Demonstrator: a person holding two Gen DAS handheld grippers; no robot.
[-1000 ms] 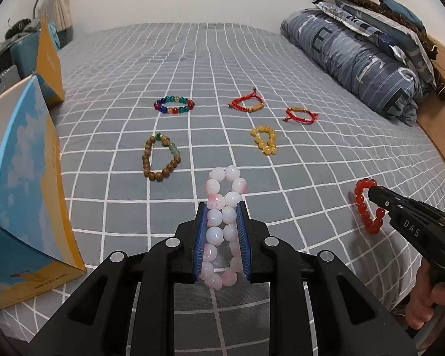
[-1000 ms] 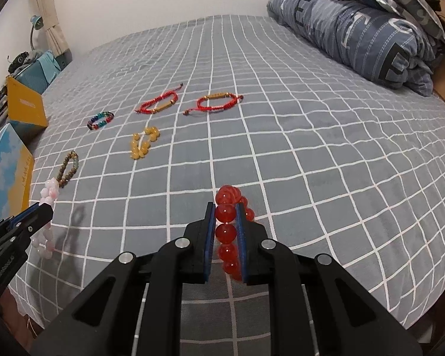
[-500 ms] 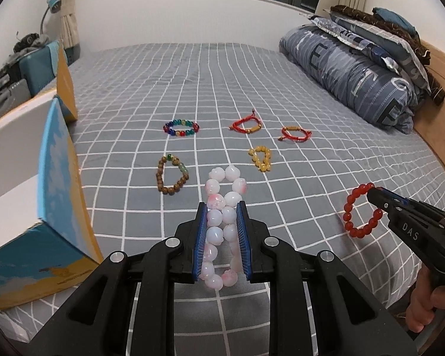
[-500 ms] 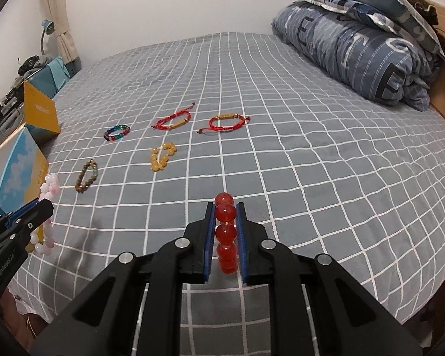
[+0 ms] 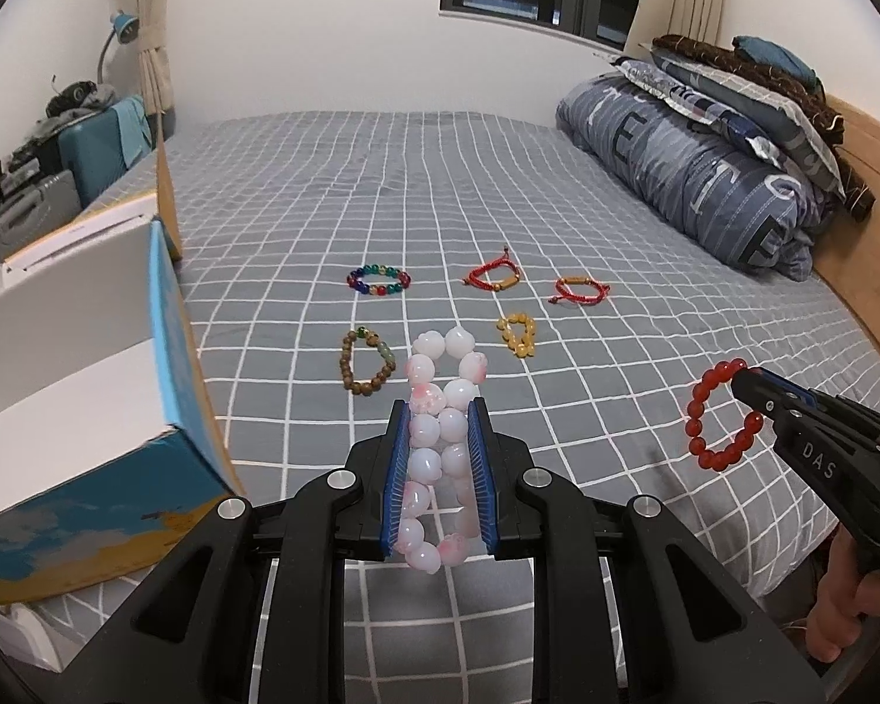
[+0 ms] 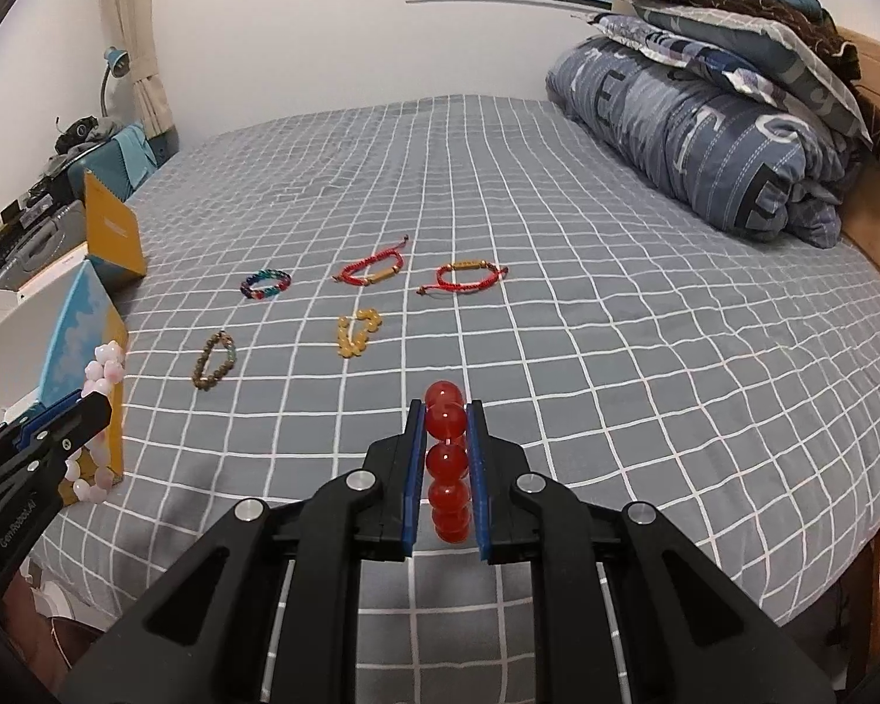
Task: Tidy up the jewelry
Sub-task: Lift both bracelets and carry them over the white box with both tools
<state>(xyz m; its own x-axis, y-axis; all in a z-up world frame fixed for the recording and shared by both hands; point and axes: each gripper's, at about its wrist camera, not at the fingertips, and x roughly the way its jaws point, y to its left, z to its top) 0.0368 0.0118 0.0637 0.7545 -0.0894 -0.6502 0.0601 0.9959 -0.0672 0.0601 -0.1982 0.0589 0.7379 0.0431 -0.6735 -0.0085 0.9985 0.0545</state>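
My left gripper (image 5: 440, 410) is shut on a pink-and-white bead bracelet (image 5: 440, 446) and holds it above the bed. My right gripper (image 6: 446, 410) is shut on a red bead bracelet (image 6: 447, 457), also lifted; it shows in the left wrist view (image 5: 724, 413). On the grey checked bedspread (image 5: 498, 188) lie a multicolour bead bracelet (image 5: 379, 280), a brown bead bracelet (image 5: 366, 361), a yellow bead bracelet (image 5: 517, 335) and two red cord bracelets (image 5: 494, 276) (image 5: 581, 291). An open blue-and-yellow box (image 5: 88, 410) with a white inside stands at the left.
A rolled blue quilt (image 5: 692, 182) and pillows lie at the right by the wooden headboard (image 5: 862, 234). A second yellow box panel (image 6: 111, 229) stands at the bed's left edge. A suitcase and clutter (image 5: 88, 146) sit beyond the left edge.
Both grippers have risen and pulled back from the bedspread with their bracelets. The view now takes in more of the room and the box's inside.
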